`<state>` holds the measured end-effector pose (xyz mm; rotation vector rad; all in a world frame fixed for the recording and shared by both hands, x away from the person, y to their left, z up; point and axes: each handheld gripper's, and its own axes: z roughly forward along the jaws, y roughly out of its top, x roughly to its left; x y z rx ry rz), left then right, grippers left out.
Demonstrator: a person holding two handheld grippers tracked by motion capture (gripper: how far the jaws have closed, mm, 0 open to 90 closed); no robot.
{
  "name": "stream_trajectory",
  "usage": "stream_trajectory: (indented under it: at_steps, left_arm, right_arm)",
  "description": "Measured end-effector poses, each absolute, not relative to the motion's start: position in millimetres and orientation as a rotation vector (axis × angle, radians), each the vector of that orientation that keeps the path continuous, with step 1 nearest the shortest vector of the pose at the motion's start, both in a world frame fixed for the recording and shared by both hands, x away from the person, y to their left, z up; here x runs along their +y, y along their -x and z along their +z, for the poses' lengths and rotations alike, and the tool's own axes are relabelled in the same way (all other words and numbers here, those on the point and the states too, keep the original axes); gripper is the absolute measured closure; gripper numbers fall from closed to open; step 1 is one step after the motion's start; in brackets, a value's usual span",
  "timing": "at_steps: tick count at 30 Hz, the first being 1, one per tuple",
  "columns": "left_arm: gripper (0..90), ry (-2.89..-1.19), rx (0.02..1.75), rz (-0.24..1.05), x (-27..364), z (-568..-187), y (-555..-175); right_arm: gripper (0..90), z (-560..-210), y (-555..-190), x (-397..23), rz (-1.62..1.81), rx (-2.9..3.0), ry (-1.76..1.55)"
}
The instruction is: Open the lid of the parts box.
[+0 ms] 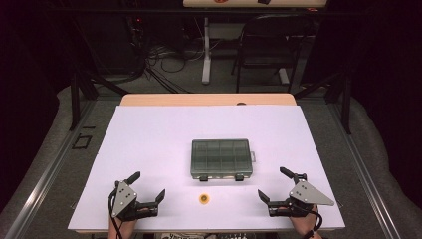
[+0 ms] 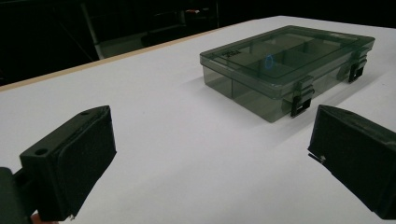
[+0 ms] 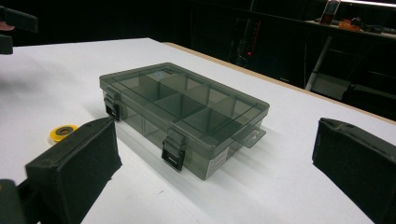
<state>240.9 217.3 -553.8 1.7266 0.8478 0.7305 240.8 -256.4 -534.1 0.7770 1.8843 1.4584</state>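
A smoky transparent compartment box (image 1: pixel 221 158) lies in the middle of the white table top (image 1: pixel 149 134), lid down, with two black latches on its near side. A small yellow ring (image 1: pixel 204 198) lies in front of it. My left gripper (image 1: pixel 148 185) rests open at the near left, nothing between its jaws. My right gripper (image 1: pixel 273 183) rests open at the near right, also empty. The left gripper view has the box (image 2: pixel 289 60) ahead between the jaws of the left gripper (image 2: pixel 210 154). In the right gripper view the right gripper (image 3: pixel 210 158) faces the box (image 3: pixel 182 112), with the ring (image 3: pixel 63 132) to its left.
A strip of wooden table edge (image 1: pixel 209 99) runs along the far side. Behind it stand a black folding chair (image 1: pixel 271 45) and a white table leg (image 1: pixel 206 50) among floor cables. Wide bare white surface lies left, right and beyond the box.
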Motion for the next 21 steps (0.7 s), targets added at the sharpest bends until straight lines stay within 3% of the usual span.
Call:
stream_trajectory:
  at_steps: [21]
  left_arm:
    - [0.3,-1.726,0.814,0.726,209.4,-551.6,-246.4]
  right_arm:
    - [0.0,-528.9,-245.3,-259.4,1.531,1.885,-0.815]
